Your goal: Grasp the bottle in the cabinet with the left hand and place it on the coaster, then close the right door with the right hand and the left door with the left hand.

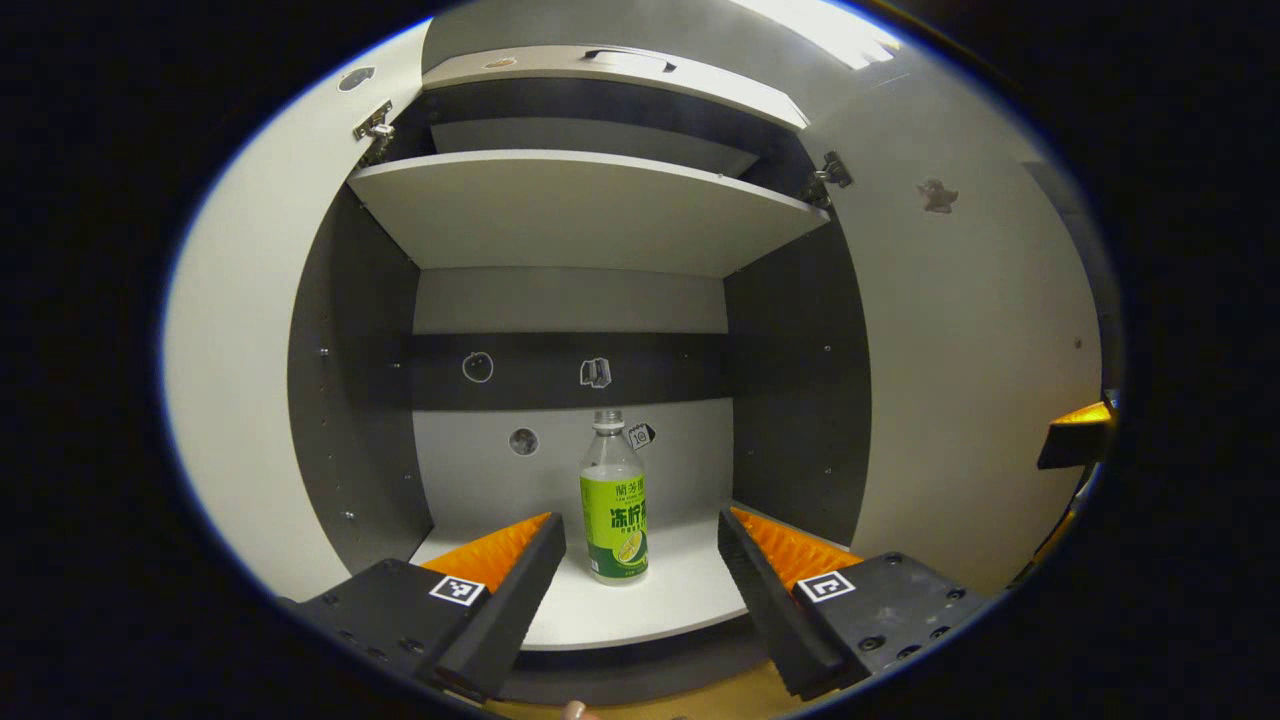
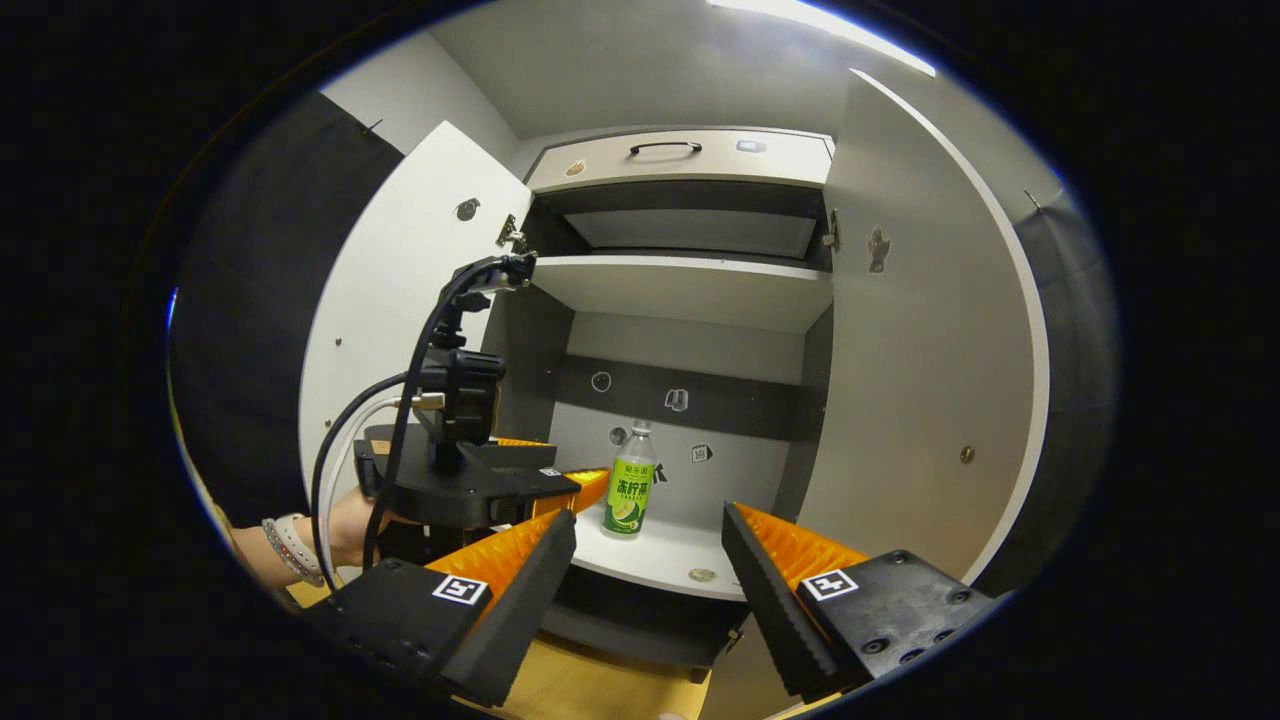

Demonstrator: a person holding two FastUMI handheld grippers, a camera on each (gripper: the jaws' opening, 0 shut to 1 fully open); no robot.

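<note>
Bottle (image 1: 613, 500) upright on cabinet's lower shelf (image 1: 640, 610), both doors open. Left claw (image 1: 640, 560) spread, just short of bottle, not touching. Right claw (image 2: 648, 560) spread too, further back.

Pale ceiling (image 2: 600, 70), bright strip light (image 2: 820, 35)

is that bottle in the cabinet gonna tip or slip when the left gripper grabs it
The bottle stands tall and narrow on the shelf, so a high nudge could probably tip it. It looks like clear plastic, likely smooth and slightly squashy. The left gripper is open, not yet touching.
</note>
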